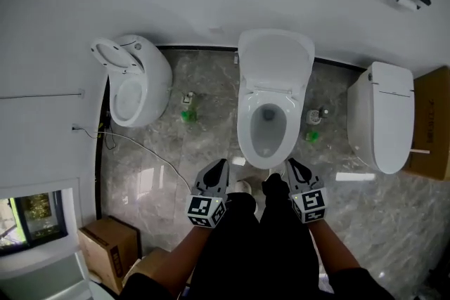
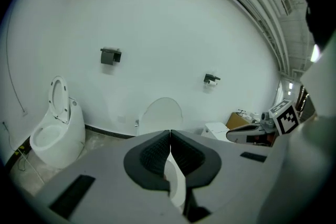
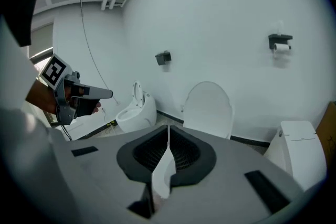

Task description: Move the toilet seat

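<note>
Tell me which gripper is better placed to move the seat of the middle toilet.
Right, though only slightly. In the head view the right gripper points closer to the front rim of the toilet seat than the left gripper does. Both are shut and empty, so either must open first.

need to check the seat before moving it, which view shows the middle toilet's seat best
Head view: it looks down on the middle toilet's seat, whole ring visible, lid raised. The left gripper view and right gripper view show only that lid; the seat is blocked from sight.
</note>
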Tool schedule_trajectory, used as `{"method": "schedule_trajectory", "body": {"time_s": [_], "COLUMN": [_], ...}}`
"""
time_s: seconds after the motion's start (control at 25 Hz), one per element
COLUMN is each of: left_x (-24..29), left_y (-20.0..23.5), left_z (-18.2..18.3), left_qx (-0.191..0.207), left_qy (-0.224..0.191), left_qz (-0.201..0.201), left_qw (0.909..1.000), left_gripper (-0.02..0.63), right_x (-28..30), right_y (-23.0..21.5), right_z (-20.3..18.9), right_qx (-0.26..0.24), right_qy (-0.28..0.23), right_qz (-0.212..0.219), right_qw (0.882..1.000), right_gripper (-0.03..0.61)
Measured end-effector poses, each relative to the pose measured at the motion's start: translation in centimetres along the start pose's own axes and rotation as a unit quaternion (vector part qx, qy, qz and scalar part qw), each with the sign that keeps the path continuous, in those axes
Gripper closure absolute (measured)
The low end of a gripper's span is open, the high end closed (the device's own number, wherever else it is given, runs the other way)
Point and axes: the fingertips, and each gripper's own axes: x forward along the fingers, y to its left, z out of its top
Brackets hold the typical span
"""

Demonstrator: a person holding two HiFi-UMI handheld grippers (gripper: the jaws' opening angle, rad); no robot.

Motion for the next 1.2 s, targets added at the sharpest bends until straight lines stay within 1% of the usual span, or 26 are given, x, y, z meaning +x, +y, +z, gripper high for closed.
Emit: {"method": "schedule_trajectory", "body": {"time_s": [0.08, 0.2, 0.32, 0.36, 0.44, 0.6, 0.76, 0.96, 1.04, 1.08, 1.16, 1.2], "left_x": [1.7, 4.4, 7.3, 8.3, 10.6, 14.8, 19.0, 21.9, 22.8, 23.3, 24.4, 24.9], "left_y": [0.5, 1.6, 3.2, 3.8, 5.3, 7.3, 8.7, 11.2, 11.5, 11.5, 11.8, 12.1], "left_z": [-1.4, -4.3, -8.0, -9.2, -11.3, -16.0, -20.3, -25.9, -28.1, -29.0, -30.5, -31.0], "left_qx": [0.002, -0.004, -0.033, -0.042, -0.047, -0.049, -0.053, -0.039, -0.049, -0.06, -0.096, -0.109], "left_qy": [0.01, 0.03, 0.065, 0.075, 0.085, 0.104, 0.12, 0.151, 0.166, 0.171, 0.175, 0.176], "left_qz": [0.007, 0.019, 0.031, 0.035, 0.042, 0.053, 0.039, 0.024, 0.02, 0.021, 0.028, 0.032], "left_qw": [0.9999, 0.9994, 0.9969, 0.9957, 0.9944, 0.9919, 0.9905, 0.9875, 0.9847, 0.9832, 0.9794, 0.9779], "left_gripper": [0.598, 0.598, 0.598, 0.598, 0.598, 0.598, 0.598, 0.598, 0.598, 0.597, 0.595, 0.576], "right_x": [1.8, 4.3, 6.9, 7.9, 10.4, 14.3, 17.0, 19.8, 20.4, 20.6, 21.1, 21.5], "right_y": [-1.3, -2.8, -4.7, -5.2, -6.4, -8.7, -10.7, -11.1, -10.8, -10.9, -11.6, -12.1], "right_z": [-1.5, -2.6, -4.9, -5.6, -7.6, -13.2, -18.2, -25.2, -27.8, -29.0, -30.8, -31.7], "right_qx": [-0.015, -0.033, -0.026, -0.019, -0.002, 0.03, 0.075, 0.111, 0.125, 0.131, 0.149, 0.162], "right_qy": [0.014, 0.025, 0.042, 0.045, 0.055, 0.082, 0.094, 0.131, 0.151, 0.159, 0.166, 0.165], "right_qz": [0.008, 0.011, 0.0, -0.003, -0.01, -0.014, -0.024, -0.023, -0.01, -0.006, -0.012, -0.021], "right_qw": [1.0, 0.999, 0.999, 0.999, 0.998, 0.996, 0.992, 0.985, 0.98, 0.978, 0.975, 0.973], "right_gripper": [0.546, 0.545, 0.545, 0.545, 0.545, 0.545, 0.545, 0.545, 0.543, 0.541, 0.541, 0.541]}}
